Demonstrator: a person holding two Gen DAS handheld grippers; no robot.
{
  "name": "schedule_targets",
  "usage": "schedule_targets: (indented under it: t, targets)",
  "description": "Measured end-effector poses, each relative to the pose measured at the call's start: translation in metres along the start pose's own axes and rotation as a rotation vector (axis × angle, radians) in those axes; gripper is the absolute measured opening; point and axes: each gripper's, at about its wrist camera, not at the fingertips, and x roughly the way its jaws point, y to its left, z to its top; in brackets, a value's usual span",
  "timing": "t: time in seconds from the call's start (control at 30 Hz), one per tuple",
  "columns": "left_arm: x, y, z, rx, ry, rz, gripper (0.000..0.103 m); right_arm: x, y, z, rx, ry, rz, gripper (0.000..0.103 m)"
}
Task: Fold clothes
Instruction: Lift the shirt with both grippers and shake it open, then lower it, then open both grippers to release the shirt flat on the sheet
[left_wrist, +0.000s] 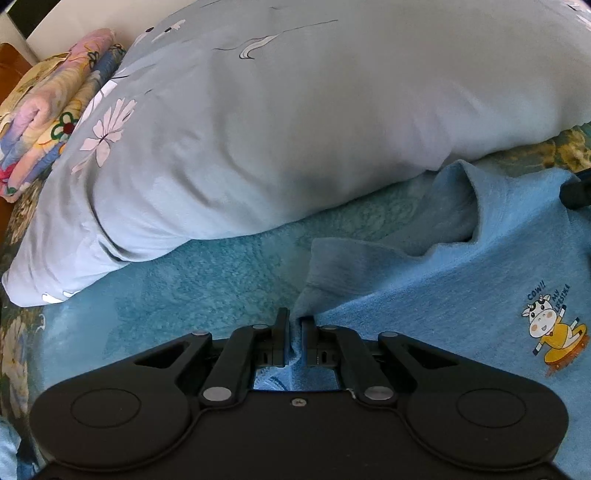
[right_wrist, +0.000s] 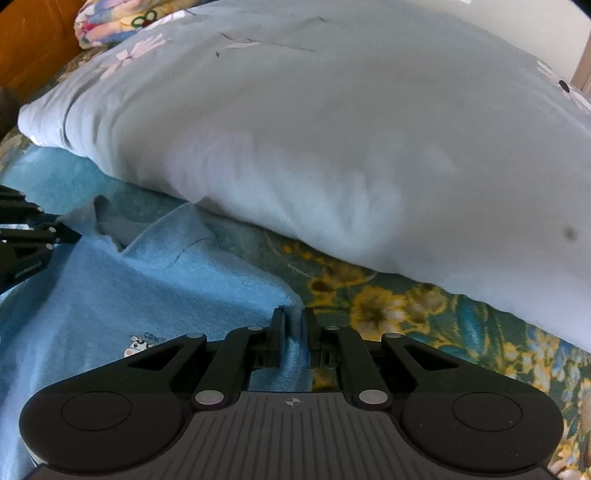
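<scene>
A light blue shirt with a small cartoon cow print lies spread on the bed, its collar toward the pillow. My left gripper is shut on a bunched fold at the shirt's left shoulder edge. In the right wrist view the same shirt fills the lower left, and my right gripper is shut on a pinch of its right edge. The left gripper shows as black linkage at that view's left border. A dark part of the right gripper peeks in at the left wrist view's right edge.
A big pale grey-blue pillow with flower prints lies just beyond the shirt, also pillow. Folded colourful blankets are stacked at the far left. A teal fleece cover and a floral bedspread lie underneath.
</scene>
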Motion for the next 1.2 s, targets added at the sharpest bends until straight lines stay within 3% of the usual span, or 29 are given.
schedule_targets:
  t: [0.17, 0.23, 0.3, 0.37, 0.43, 0.57, 0.67, 0.93, 1.1, 1.2]
  targets:
    - [0.001, -0.001, -0.001, 0.029, -0.013, 0.003, 0.005, 0.005, 0.006, -0.006, -0.007, -0.011, -0.017, 0.009]
    - [-0.008, 0.003, -0.003, 0.03, -0.029, -0.018, 0.012, -0.002, 0.01, -0.008, -0.013, -0.028, -0.025, 0.009]
    - [-0.021, 0.009, -0.006, 0.035, -0.055, -0.036, 0.028, -0.016, 0.012, -0.011, -0.017, -0.06, -0.028, 0.01]
    - [-0.038, 0.016, -0.01, 0.039, -0.081, -0.041, 0.03, -0.038, 0.012, -0.017, 0.002, -0.094, -0.018, 0.014]
    - [-0.061, 0.026, -0.017, 0.015, -0.106, -0.053, 0.031, -0.064, 0.012, -0.028, 0.021, -0.129, -0.032, 0.018]
    - [-0.116, 0.046, -0.047, -0.08, -0.177, -0.073, 0.045, -0.116, 0.012, -0.057, 0.087, -0.194, -0.077, 0.018]
    - [-0.149, 0.053, -0.082, -0.166, -0.19, -0.11, 0.046, -0.15, 0.015, -0.104, 0.217, -0.197, -0.091, 0.02]
    - [-0.189, 0.042, -0.173, -0.357, -0.112, -0.203, 0.048, -0.16, 0.038, -0.241, 0.512, -0.028, -0.07, 0.02]
    - [-0.187, 0.023, -0.18, -0.287, -0.073, -0.246, 0.048, -0.149, 0.044, -0.267, 0.602, 0.007, -0.067, 0.028]
    - [-0.19, 0.023, -0.168, -0.319, -0.089, -0.265, 0.048, -0.14, 0.042, -0.268, 0.634, 0.028, -0.063, 0.028]
